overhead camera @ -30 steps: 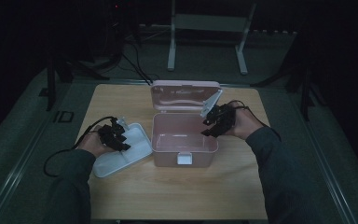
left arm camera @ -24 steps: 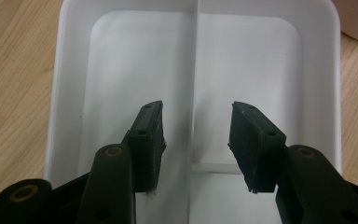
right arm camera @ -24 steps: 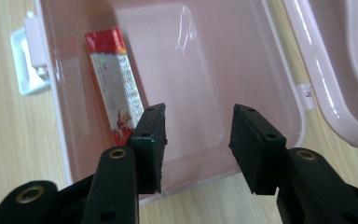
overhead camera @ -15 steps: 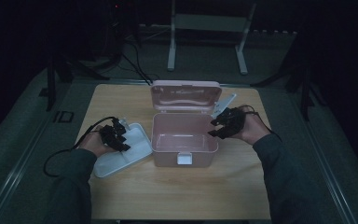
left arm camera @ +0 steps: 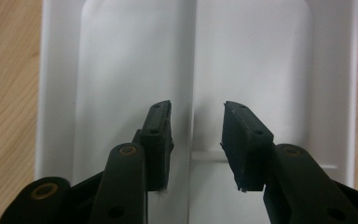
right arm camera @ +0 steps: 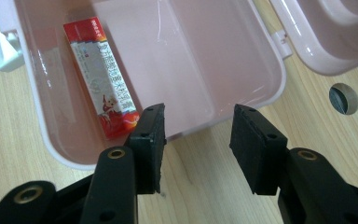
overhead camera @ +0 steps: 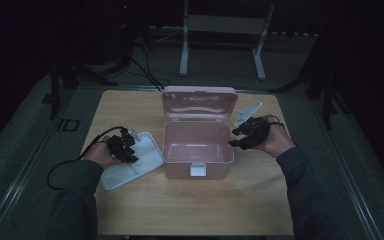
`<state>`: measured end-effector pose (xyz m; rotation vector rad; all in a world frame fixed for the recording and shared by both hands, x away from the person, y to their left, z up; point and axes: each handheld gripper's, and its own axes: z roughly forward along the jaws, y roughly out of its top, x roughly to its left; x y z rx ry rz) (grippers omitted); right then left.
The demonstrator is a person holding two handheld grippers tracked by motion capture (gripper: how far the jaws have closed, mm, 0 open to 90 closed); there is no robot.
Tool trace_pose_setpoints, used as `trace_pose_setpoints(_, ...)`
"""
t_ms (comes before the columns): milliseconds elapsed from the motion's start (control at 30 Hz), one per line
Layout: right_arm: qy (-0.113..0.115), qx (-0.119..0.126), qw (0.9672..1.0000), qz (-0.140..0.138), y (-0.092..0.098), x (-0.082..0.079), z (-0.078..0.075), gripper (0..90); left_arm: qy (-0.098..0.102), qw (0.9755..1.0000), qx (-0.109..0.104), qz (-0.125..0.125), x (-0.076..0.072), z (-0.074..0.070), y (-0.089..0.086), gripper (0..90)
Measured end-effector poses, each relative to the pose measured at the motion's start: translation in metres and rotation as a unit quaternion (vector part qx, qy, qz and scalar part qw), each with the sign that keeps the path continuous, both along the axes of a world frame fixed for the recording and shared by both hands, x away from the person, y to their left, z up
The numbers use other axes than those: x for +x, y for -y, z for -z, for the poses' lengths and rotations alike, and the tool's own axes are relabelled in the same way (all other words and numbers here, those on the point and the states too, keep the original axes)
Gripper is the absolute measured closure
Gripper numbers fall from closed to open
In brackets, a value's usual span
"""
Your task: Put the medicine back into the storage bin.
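Box: pink box (overhead camera: 197, 145) at the centre of the high view, open, its lid (overhead camera: 199, 102) tilted back toward the top of the frame; a white latch (overhead camera: 196, 170) on its near wall.
Carton: a red carton (right arm camera: 104, 77) lies flat inside the box, along the wall at the upper left of the right gripper view.
Tray: white tray (overhead camera: 137, 162) on the table (overhead camera: 190, 205), just left of the box in the high view; in the left gripper view a ridge (left arm camera: 193, 70) runs up its middle.
Left gripper: left gripper (left arm camera: 197, 135) hangs over the tray at the lower left of the high view (overhead camera: 122, 148). Its jaws have just been closing and stand at a middling gap; the ridge lies in line between them, and I cannot tell whether the pads touch the tray.
Right gripper: right gripper (right arm camera: 196, 144) is just right of the box in the high view (overhead camera: 242, 136), jaws fairly wide with nothing gripped; the near rim of the box crosses the gap between them.
In the way: the rim lies between the right jaws and the carton.
Around: a round hole (right arm camera: 344, 98) in the table at the right edge of the right gripper view; a grey stand (overhead camera: 225, 25) and dark cables (overhead camera: 145, 70) on the floor at the top of the high view; a cable (overhead camera: 65, 170) loops from the left hand.
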<state>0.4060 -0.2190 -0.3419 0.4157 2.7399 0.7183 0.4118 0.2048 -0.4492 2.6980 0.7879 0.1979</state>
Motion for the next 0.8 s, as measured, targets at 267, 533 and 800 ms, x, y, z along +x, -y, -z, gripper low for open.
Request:
trace_pose_setpoints(267, -0.002, 0.002, 1.0000, 0.004, 0.006, -0.001, 0.001, 54.4, -0.002, 1.0000, -0.007, -0.004, -0.004, -0.006, -0.010, 68.7)
trace_pose_setpoints(533, -0.003, 0.001, 1.0000, 0.006, 0.008, -0.002, 0.002, 54.4, -0.011, 0.9999, 0.002, -0.001, -0.005, -0.005, -0.012, 69.4)
trace_pose_setpoints(800, -0.003, -0.002, 1.0000, 0.003, 0.008, -0.002, 0.003, 54.4, -0.022, 0.9997, 0.001, -0.004, -0.005, -0.004, -0.017, 69.0)
